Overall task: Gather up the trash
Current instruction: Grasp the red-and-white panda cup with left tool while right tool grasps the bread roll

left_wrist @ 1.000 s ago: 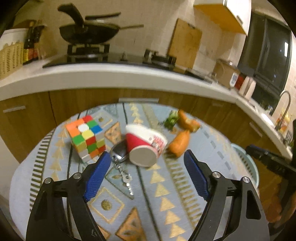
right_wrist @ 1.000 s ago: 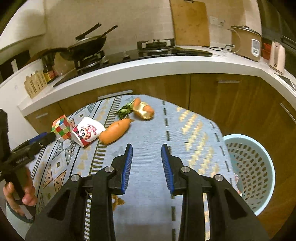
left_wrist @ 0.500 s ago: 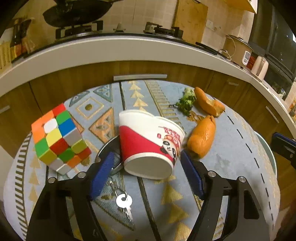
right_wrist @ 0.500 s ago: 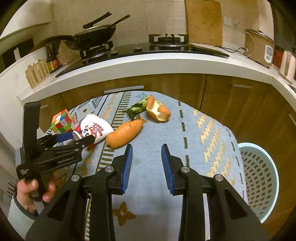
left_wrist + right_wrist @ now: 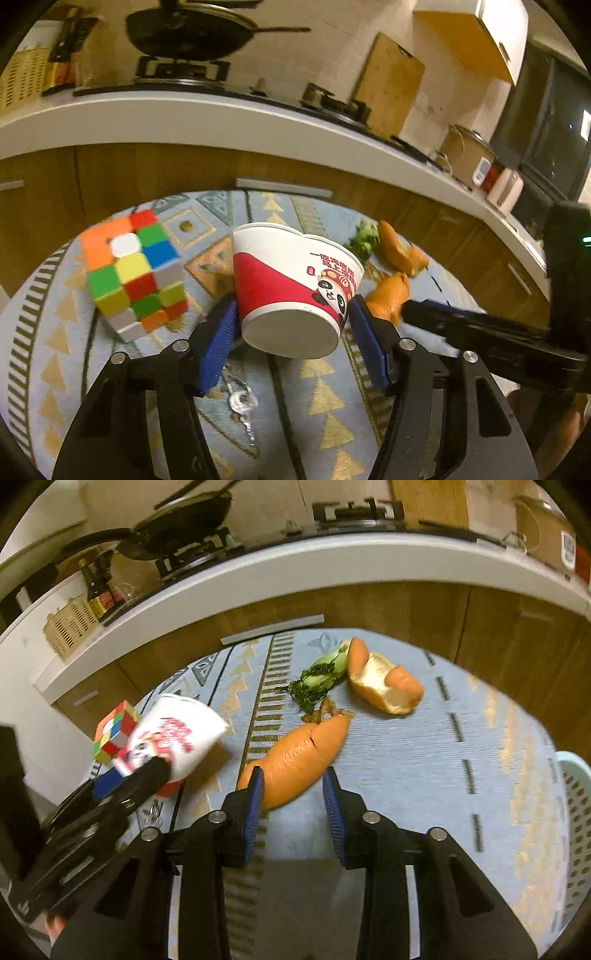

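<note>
On a round table (image 5: 44, 332) covered with a patterned blue cloth, a person is working two hand-held grippers among scattered kitchen scraps. The left gripper (image 5: 293, 325) is closing its jaws around a red-and-white paper cup (image 5: 295, 284) that is lying on its side, base toward the camera. The cup is sitting between the blue pads (image 5: 218, 347); they look to be right against its sides, though whether they are pressing yet is hard to say from this angle. A colourful puzzle cube (image 5: 135, 273) is standing just beside the cup on the left, and a key (image 5: 242, 404) is lying on the cloth under the gripper.

The right gripper (image 5: 293, 794) is opening its jaws over a piece of orange peel (image 5: 299, 755), whose near end is lying between the spread fingertips, seemingly without being pinched. Beyond it, a second, curled peel (image 5: 386, 686) is resting beside a scrap of leafy greens (image 5: 317, 677). A pale blue plastic basket (image 5: 576, 830) is standing off the table's right edge, well apart from the scraps.

From the right wrist view, the left gripper (image 5: 147, 775) is showing at the lower left, reaching onto the cup (image 5: 177, 734), with the cube (image 5: 112, 734) behind it. A counter (image 5: 332, 565) with a wok (image 5: 184, 520) on the stove is running behind the table.
</note>
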{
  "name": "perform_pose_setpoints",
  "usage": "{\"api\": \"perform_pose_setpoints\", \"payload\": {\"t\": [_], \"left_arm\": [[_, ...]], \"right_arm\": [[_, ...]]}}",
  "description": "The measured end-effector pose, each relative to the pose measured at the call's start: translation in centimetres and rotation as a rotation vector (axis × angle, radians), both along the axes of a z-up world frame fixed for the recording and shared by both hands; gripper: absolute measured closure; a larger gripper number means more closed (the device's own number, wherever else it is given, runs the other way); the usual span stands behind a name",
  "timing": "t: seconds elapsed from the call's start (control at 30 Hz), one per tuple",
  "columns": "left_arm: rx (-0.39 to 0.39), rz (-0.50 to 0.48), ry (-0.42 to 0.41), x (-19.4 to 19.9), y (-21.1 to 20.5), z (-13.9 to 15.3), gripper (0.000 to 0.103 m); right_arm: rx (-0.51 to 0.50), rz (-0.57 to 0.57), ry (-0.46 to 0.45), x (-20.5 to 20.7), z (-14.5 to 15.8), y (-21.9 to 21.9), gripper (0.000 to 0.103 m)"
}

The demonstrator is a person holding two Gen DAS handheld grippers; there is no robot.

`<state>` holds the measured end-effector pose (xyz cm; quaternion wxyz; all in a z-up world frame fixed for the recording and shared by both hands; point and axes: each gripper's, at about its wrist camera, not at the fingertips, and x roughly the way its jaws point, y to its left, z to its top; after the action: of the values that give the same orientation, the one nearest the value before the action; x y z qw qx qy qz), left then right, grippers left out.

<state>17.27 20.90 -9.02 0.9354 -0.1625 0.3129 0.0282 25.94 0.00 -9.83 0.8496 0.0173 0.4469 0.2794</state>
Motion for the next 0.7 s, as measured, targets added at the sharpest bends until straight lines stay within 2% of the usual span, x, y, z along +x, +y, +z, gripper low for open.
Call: {"api": "perform_pose_setpoints", "payload": {"t": [0.07, 0.23, 0.27, 0.33, 0.4, 0.5, 0.7], "left_arm": [[0.000, 0.012, -0.008, -0.1, 0.0, 0.0, 0.044], [0.021, 0.026, -0.003, 0.1, -0.2, -0.1, 0.044], [0.018, 0.025, -0.003, 0.1, -0.1, -0.1, 0.044], [0.011, 0.027, -0.004, 0.0, 0.2, -0.2, 0.044], [0.003, 0.027, -0.006, -0.2, 0.4, -0.2, 0.044], [0.004, 0.027, -0.008, -0.2, 0.5, -0.2, 0.044], [0.032, 0.030, -0.026, -0.5, 0.0, 0.2, 0.044]], "right_arm": [[0.011, -0.026, -0.003, 0.5, -0.4, 0.3, 0.041], [0.032, -0.032, 0.028, 1.5, -1.8, 1.2, 0.043], [0.024, -0.034, 0.016, 1.4, -1.7, 1.4, 0.051], [0.007, -0.026, -0.014, 0.9, -1.5, 1.7, 0.057], [0.007, -0.020, -0.015, 0.7, -1.5, 1.8, 0.068], [0.011, -0.028, -0.038, 0.4, -1.2, 1.6, 0.072], [0.037, -0.054, -0.059, -0.2, -0.6, -0.2, 0.075]]}}
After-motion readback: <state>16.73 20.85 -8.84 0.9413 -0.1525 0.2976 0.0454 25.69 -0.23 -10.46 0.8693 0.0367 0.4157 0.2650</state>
